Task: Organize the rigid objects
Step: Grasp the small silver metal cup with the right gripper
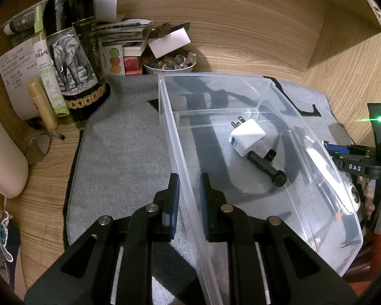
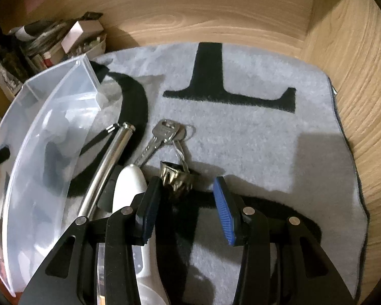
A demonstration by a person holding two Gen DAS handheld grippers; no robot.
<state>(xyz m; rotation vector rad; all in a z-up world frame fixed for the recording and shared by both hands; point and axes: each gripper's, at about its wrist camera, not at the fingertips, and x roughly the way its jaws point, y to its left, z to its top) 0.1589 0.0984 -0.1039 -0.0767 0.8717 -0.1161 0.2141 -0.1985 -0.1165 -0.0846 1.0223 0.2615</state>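
A clear plastic bin (image 1: 266, 86) stands on a grey mat (image 1: 119, 152). Inside it lie a white plug adapter (image 1: 246, 137) and a black clip-like part (image 1: 266, 167). My left gripper (image 1: 189, 195) is shut on the bin's near wall, one finger on each side. To the right of the bin, on the mat, lie a key (image 2: 162, 132) on a ring with a brass trinket (image 2: 176, 180), a shiny metal tube (image 2: 106, 162) and a white device (image 2: 129, 185). My right gripper (image 2: 186, 198) stands open low over the trinket, which sits beside its left finger.
A dark bottle with an elephant label (image 1: 71, 58), a small spray bottle (image 1: 48, 71), papers and a bowl of stones (image 1: 169, 63) crowd the back left. Wooden walls (image 2: 355, 76) close in behind and on the right. A black strip (image 2: 99, 137) lies by the tube.
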